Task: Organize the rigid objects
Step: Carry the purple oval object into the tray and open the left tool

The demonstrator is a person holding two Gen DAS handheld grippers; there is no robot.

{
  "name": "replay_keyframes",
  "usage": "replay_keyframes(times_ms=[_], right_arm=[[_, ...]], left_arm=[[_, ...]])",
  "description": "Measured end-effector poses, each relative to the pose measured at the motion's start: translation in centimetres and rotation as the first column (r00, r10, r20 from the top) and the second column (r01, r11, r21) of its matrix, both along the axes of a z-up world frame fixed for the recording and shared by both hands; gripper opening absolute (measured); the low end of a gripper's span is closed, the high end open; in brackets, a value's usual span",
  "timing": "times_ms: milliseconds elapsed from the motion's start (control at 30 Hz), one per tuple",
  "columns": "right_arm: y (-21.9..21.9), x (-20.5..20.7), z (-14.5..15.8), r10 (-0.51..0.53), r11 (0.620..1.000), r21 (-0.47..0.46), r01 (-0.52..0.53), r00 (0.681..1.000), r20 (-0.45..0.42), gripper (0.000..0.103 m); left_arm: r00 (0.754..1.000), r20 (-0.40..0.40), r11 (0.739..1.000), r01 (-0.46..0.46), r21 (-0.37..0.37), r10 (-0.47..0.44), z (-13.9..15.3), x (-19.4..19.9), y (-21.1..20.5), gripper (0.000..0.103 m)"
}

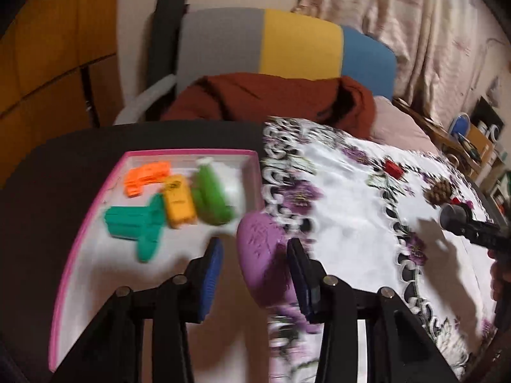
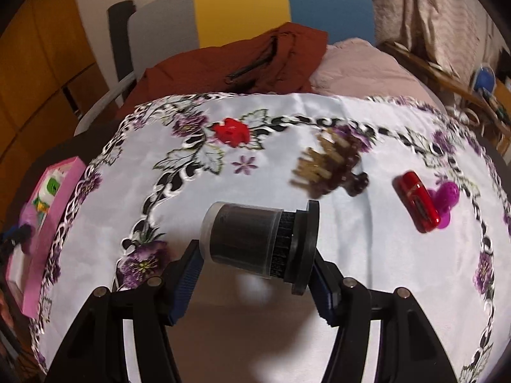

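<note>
Cylinder (image 2: 255, 242) sideways between right gripper (image 2: 255, 282) jaws, above tablecloth (image 2: 287, 127)

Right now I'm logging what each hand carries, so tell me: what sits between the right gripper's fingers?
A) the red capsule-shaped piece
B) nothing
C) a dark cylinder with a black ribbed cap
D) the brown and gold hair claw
C: in the right wrist view the right gripper has its blue pads at either end of the dark cylinder, while the red capsule-shaped piece and the hair claw lie on the embroidered cloth.
</note>
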State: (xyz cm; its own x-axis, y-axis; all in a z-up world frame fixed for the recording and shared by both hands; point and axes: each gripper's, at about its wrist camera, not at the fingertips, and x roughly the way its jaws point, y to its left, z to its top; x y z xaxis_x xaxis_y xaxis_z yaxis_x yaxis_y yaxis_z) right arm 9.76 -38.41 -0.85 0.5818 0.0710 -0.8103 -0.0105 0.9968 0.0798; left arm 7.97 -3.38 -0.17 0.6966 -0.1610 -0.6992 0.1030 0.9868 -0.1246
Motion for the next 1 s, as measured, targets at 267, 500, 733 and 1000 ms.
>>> replay_keyframes(times_ms=[267, 500, 733, 1000], right_arm=[[1.9, -0.2, -0.5, 0.029, 0.999, -0.041, -0.030, 0.999, -0.015, 0.063], [2.1, -0.3, -0.6, 0.022, 0.999, -0.034, -0.022, 1.000, -0.015, 0.063], [2.9, -0.6, -0.4, 0.044, 0.998, -0.035, -0.044, 0.999, 0.000, 0.063], [4.5, -1.6, 1.5, 0.061, 0.998, 0.032, -0.063, 0.997, 0.046, 0.063]], left_arm=[[0.999, 0.021, 0.999, -0.034, 0.012, 0.034, 0.1, 0.2, 4.5, 0.041], [0.992, -0.049, 0.992, -0.116, -0.054, 0.114, -1.7, 0.0, 8.4, 0.042], [0.995, -0.094, 0.997, -0.030, -0.067, 0.024, -2.7, -0.5, 6.9, 0.062], [0.996, -0.083, 0.994, -0.003, 0.106, 0.012, -2.6, 1.5, 4.1, 0.064]])
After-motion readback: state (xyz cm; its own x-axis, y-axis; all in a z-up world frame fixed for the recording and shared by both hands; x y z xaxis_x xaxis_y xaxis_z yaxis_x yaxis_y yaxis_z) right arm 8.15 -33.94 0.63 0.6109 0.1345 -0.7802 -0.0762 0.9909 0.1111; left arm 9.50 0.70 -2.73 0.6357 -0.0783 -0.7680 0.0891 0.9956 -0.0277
